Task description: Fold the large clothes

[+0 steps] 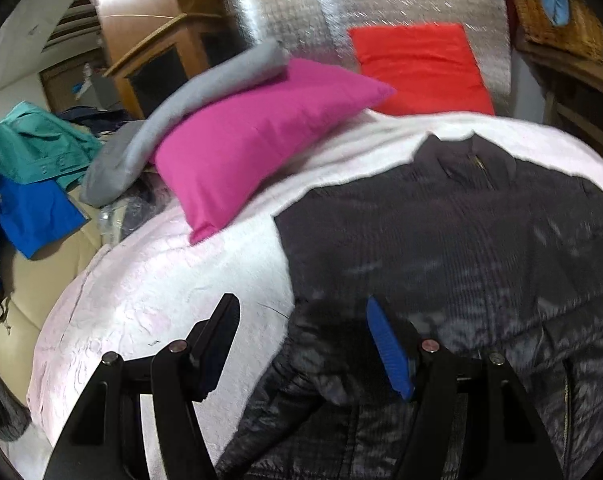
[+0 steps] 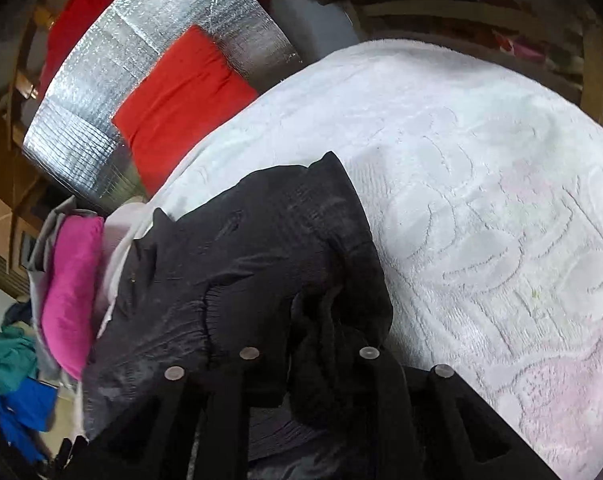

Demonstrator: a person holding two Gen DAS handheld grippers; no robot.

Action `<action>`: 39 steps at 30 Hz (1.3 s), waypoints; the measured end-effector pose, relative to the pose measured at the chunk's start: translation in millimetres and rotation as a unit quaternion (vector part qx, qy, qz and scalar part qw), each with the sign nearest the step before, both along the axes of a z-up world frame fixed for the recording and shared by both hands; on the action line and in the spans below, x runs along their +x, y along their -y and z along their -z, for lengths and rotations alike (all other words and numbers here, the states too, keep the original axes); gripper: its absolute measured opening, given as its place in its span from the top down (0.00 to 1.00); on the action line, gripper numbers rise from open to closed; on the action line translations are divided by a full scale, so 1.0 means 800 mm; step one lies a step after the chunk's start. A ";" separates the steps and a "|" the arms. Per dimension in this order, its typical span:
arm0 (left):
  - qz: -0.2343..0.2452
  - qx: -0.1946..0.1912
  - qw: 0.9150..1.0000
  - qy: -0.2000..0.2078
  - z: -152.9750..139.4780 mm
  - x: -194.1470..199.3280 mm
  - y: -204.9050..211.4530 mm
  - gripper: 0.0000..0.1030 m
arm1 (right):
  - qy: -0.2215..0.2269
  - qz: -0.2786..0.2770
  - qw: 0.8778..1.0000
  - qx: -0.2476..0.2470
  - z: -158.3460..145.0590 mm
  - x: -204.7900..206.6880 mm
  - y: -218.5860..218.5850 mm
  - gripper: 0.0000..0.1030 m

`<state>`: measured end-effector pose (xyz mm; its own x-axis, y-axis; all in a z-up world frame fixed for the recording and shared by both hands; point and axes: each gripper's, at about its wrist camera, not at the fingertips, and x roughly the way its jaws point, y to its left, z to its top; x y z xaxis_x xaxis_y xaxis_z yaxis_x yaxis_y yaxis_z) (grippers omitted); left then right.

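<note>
The black jacket [image 1: 461, 240] is lying spread on the bed's white blanket [image 1: 161, 288] just ahead of the left gripper [image 1: 301, 344], fingers wide w/ nothing between, while the right gripper [image 2: 309, 354] is pinching bunched jacket fabric, so it's prob. best lifting high & folding across evenly.

The left wrist view is taken from just behind the left hand-held gripper [image 1: 301, 344], looking forward and down along its two fingers across the bed [image 1: 149, 280] toward the silver headboard [image 1: 341, 12]. The black jacket [image 1: 461, 232] is seen from near, filling the lower right. The right wrist view is taken from behind the right hand-held gripper [image 2: 309, 356], tilted, very close to the jacket [image 2: 237, 248], with the bed cover [image 2: 481, 184] spread to the right. Shared by both views are the jacket, the bed, the silver headboard [image 2: 149, 40], the red cushion [image 1: 421, 64] [image 2: 181, 96] and the pink pillow [image 1: 261, 136] [image 2: 69, 292].
</note>
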<state>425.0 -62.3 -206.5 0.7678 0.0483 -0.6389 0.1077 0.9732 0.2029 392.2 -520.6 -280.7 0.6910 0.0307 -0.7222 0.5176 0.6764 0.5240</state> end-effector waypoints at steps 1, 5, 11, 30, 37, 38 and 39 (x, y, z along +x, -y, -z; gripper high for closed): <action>-0.009 -0.006 1.000 0.005 -0.004 0.000 -0.005 0.35 | 0.002 0.001 1.000 0.011 0.001 -0.001 0.003 0.74; -0.039 -0.027 0.999 0.018 -0.015 0.001 -0.024 0.35 | 0.030 -0.005 0.998 0.050 -0.001 -0.006 0.001 0.46; -0.065 -0.046 0.996 0.028 -0.022 0.002 -0.048 0.35 | -0.004 -0.011 0.999 -0.043 -0.005 0.006 -0.029 0.59; -0.065 -0.053 0.996 -0.011 -0.006 0.015 -0.050 0.35 | -0.027 -0.013 0.997 -0.070 -0.011 0.007 -0.017 0.75; -0.024 -0.029 0.993 -0.112 0.043 0.031 -0.019 0.35 | -0.005 -0.010 0.990 -0.141 -0.072 -0.026 -0.033 0.25; -0.021 -0.031 0.993 -0.111 0.040 0.029 -0.018 0.35 | 0.008 -0.006 0.989 -0.150 -0.082 -0.034 -0.032 0.25; -0.018 -0.037 0.993 -0.109 0.036 0.026 -0.018 0.35 | 0.020 0.001 0.987 -0.157 -0.091 -0.044 -0.032 0.25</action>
